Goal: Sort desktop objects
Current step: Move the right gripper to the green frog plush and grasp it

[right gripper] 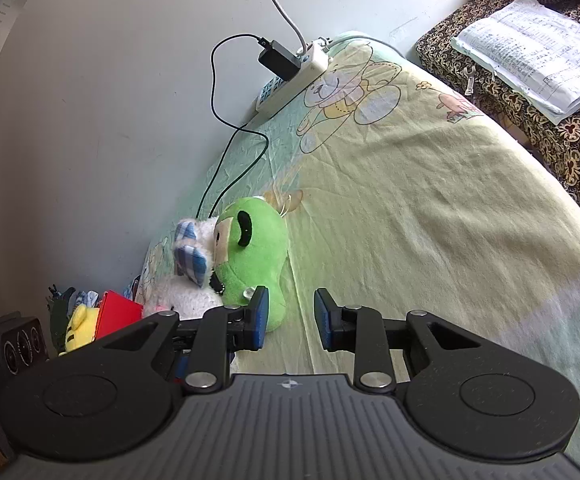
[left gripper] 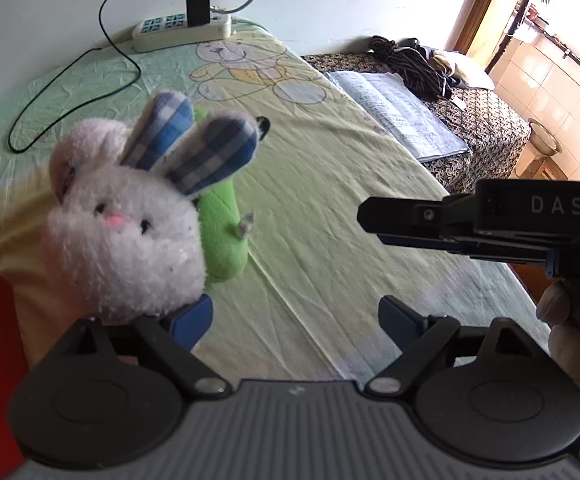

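A white plush bunny (left gripper: 126, 236) with blue checked ears rises right in front of my left gripper's left finger (left gripper: 194, 320), outside the gap. My left gripper (left gripper: 296, 320) is wide open and holds nothing. Behind the bunny a green plush (left gripper: 222, 232) lies on the cartoon-print sheet (left gripper: 330, 200). My right gripper (left gripper: 366, 216) reaches in from the right, held by a hand (left gripper: 562, 308). In the right wrist view the right gripper (right gripper: 292, 316) is open a little with bare sheet between its pads; the green plush (right gripper: 250, 248) and the bunny (right gripper: 186, 280) lie just left of it.
A red box (right gripper: 118, 312) and a yellow plush (right gripper: 80, 324) sit at the left by the wall. A white power strip (left gripper: 182, 30) with a black charger and cable lies at the far edge. An open notebook (left gripper: 402, 112) rests on a patterned cloth beyond the right edge.
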The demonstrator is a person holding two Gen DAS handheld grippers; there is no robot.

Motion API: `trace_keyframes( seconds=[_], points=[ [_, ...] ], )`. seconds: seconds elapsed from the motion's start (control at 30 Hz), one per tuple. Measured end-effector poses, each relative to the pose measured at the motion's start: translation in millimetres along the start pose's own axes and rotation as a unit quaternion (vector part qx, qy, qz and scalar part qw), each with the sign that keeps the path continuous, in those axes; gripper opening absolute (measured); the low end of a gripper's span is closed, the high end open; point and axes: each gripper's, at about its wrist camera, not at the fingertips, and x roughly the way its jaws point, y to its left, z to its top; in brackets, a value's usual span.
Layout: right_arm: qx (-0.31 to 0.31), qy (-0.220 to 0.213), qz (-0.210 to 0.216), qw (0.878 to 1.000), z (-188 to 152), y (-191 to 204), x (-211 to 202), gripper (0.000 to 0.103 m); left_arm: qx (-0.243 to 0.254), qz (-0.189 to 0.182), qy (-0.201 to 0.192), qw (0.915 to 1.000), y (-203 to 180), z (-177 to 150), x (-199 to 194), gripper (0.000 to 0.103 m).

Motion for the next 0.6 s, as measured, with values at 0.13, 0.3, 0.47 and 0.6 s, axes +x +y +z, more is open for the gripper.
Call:
trace_keyframes(
  seconds=[0.13,0.3,0.47,0.6],
  points=[
    [0.012,0.013,0.016,1.0,11.7,-1.8,17.5,0.029,-0.022,0.031,-0.01,0.9992,20.9,7.5,-6.6,0.09],
    [0.009,0.03,0.046,0.998,27.4,7.7,42.9,0.034,-0.064,0.036,-0.01,0.9972,52.9,15.6,-9.8,0.09],
    [-0.005,0.057,0.075,0.996,35.0,21.3,69.2,0.041,-0.073,0.035,-0.021,0.9965,57.2,26.0,-6.2,0.095],
    [-0.002,0.075,0.086,0.993,39.6,24.5,85.5,0.045,-0.055,0.036,-0.02,0.9976,47.1,31.4,7.0,0.098]
  ],
)
